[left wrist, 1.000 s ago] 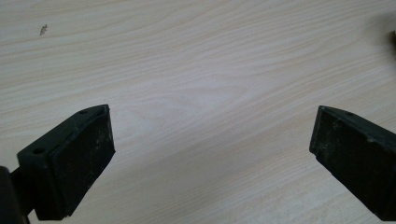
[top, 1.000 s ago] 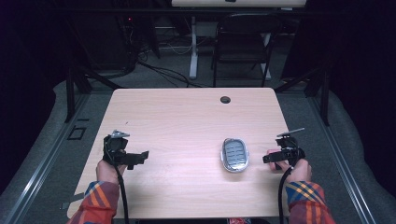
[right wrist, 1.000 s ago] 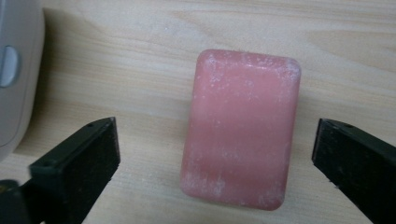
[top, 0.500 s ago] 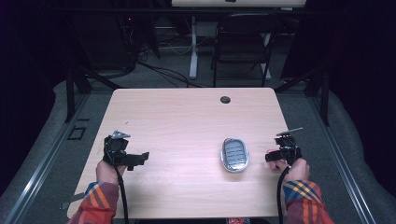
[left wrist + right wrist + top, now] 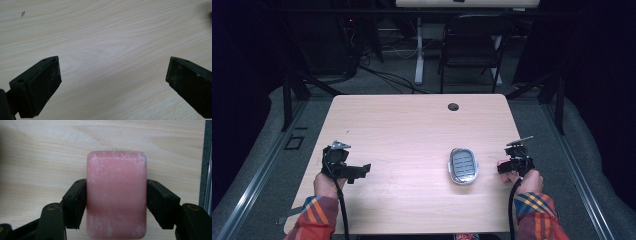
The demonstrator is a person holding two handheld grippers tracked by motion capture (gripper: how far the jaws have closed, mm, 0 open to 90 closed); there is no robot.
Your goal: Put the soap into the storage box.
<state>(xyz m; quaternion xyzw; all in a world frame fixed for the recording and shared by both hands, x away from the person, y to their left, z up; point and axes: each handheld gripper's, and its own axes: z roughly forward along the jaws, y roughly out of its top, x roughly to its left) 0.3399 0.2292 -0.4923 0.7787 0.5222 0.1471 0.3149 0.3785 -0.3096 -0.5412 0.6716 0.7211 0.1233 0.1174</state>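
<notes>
- My right gripper has just been closing, and its two black jaws now press on the long sides of the pink soap bar, one pad on each flank, with no gap visible on either side.
- The soap bar's long axis runs straight away from me along the jaws, so I hold it across its narrow width; it looks to lie flat on the counter.
- In the high view my right gripper sits near the right edge of the counter, pointing left toward the middle.
- Just to the left of it lies the soap dish, a grey oval tray with a slatted floor, its long axis pointing away from me. That is the relation I judge the next move to turn on: the dish is beside this hand, so the soap should travel left only a little.
- My left gripper rests well apart on the far left; in its own view its jaws stand wide over bare counter, holding nothing.
</notes>
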